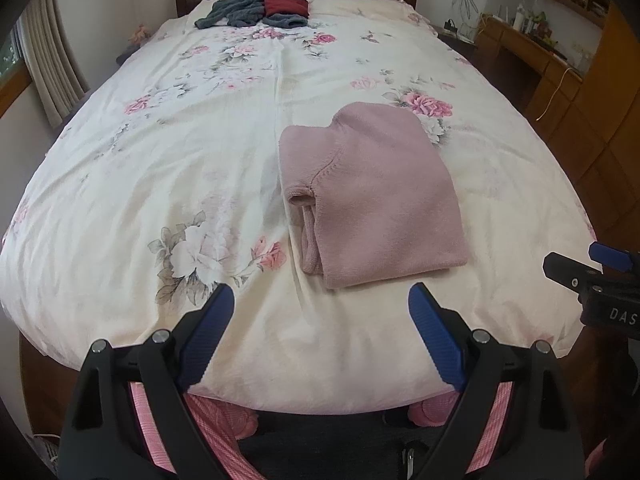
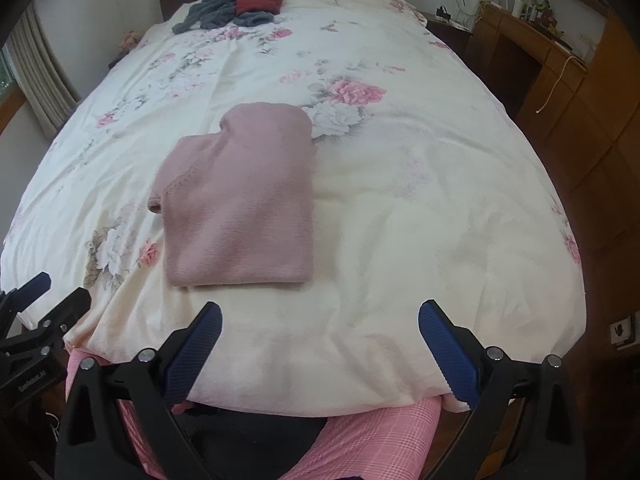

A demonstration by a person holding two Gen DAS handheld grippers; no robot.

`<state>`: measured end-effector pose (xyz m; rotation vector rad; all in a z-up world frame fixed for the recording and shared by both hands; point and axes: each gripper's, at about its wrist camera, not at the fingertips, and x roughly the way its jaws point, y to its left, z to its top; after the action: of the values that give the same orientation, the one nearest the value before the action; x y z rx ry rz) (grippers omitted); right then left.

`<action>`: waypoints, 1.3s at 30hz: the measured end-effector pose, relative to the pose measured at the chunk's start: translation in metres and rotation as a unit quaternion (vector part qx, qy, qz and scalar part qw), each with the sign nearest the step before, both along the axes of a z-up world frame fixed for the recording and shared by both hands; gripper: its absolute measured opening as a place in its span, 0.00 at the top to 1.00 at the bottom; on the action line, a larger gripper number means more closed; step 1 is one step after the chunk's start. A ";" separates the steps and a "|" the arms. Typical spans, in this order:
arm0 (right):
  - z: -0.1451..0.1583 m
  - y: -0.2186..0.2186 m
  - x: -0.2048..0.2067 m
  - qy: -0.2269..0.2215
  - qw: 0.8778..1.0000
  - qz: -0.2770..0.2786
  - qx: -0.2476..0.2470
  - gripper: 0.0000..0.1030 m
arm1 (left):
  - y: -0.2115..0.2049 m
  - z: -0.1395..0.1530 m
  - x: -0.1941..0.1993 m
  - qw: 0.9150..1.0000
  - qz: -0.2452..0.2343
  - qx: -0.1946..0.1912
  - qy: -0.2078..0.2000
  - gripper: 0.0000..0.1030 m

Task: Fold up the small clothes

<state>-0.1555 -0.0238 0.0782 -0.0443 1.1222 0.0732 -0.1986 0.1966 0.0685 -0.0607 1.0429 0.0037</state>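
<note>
Both pairs of blue fingers are spread wide and hold nothing: the left gripper and the right gripper are held above the near edge of the bed, apart from the cloth. The pink garment is seen lying folded into a compact rectangle on the floral sheet, near the foot of the bed, with a cuff or sleeve end showing at its left edge. At the headboard end, well apart from it, a loose pile of grey clothes with a dark red piece on top is left unfolded.

Judged from this, trouble could be caused if the folded piece is caught by a finger during a reach across to the far pile, so that its layers are dragged open. The soft sheet could also be pinched together with a garment. No containers are seen on the bed, so nothing is held in any.
</note>
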 end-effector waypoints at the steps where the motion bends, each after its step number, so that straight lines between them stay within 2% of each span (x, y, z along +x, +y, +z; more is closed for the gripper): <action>1: -0.001 0.000 0.001 0.001 1.000 0.000 0.001 0.04 | -0.002 -0.001 0.001 1.000 0.000 0.002 0.001 0.14; 21: -0.015 -0.011 0.010 0.011 1.000 -0.008 0.005 0.04 | -0.016 -0.015 0.012 1.000 -0.006 0.011 0.016 0.14; 39: -0.018 -0.004 0.009 0.006 1.000 -0.004 -0.008 0.04 | -0.018 -0.013 0.012 1.000 -0.006 0.010 0.013 0.14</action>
<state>-0.1468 -0.0273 0.0604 -0.0542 1.1343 0.0582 -0.1868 0.1789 0.0556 -0.0367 1.0682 0.0041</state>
